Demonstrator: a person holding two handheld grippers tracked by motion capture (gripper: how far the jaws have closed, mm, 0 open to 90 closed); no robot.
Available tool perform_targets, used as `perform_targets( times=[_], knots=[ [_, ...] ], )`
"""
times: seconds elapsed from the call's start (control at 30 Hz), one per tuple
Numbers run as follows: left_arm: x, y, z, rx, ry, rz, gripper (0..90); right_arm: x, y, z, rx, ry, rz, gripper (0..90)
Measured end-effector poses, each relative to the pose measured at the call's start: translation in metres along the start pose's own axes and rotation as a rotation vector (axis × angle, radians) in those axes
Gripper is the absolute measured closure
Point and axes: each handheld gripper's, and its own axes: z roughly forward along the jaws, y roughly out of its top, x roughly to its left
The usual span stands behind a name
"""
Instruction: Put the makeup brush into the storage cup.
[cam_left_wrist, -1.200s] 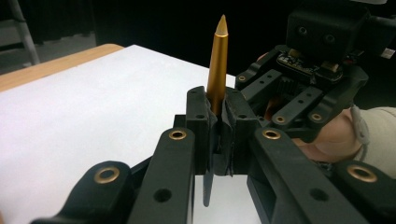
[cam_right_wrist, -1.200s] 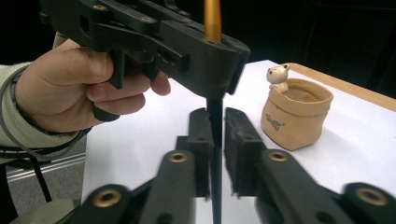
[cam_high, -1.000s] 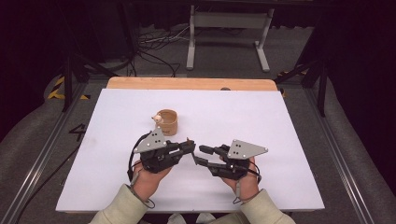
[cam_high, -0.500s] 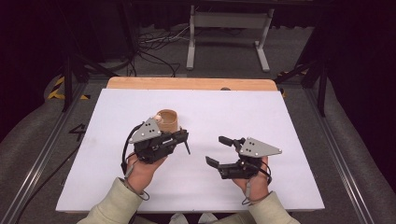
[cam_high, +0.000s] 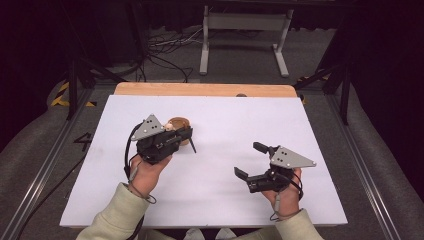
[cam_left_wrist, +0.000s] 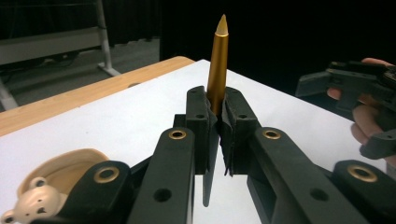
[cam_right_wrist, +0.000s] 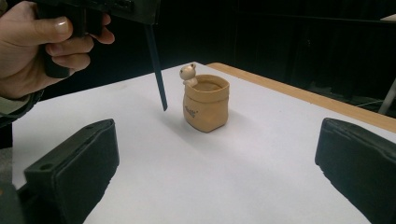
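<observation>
While the white table (cam_high: 215, 200) took up most of the scene with loads of bare surface on every side, the actual action was bunched toward its left middle, so nothing looked close to an edge. The left gripper (cam_high: 186, 136) was clamped tight on a pen (cam_left_wrist: 217, 70), gold tip poking up past the jaws and the dark barrel hanging down below them, just beside the little tan pot (cam_right_wrist: 206, 102) with the bear on its rim. The right gripper (cam_high: 248, 160) sat well apart toward the right, nothing between its jaws, which had just been opening and stood wide. My read: the pen was picked up and handed over to the left side, but it wasn't in the pot yet, so the drop-in was what's left. The pot's mouth is small, so lining up the hanging end looked like the fiddly bit; room to move was no problem.
</observation>
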Motion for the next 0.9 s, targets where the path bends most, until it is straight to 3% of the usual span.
perform_targets(
  times=[0.4, 0.9],
  knots=[
    [0.015, 0.010, 0.004, -0.022, 0.065, -0.004, 82.8, -0.007, -0.006, -0.018, -0.036, -0.034, 0.039, 0.0],
    [0.037, 0.016, 0.013, -0.025, 0.125, -0.008, 82.7, -0.014, -0.015, -0.036, -0.037, -0.102, 0.038, 0.0]
  ],
)
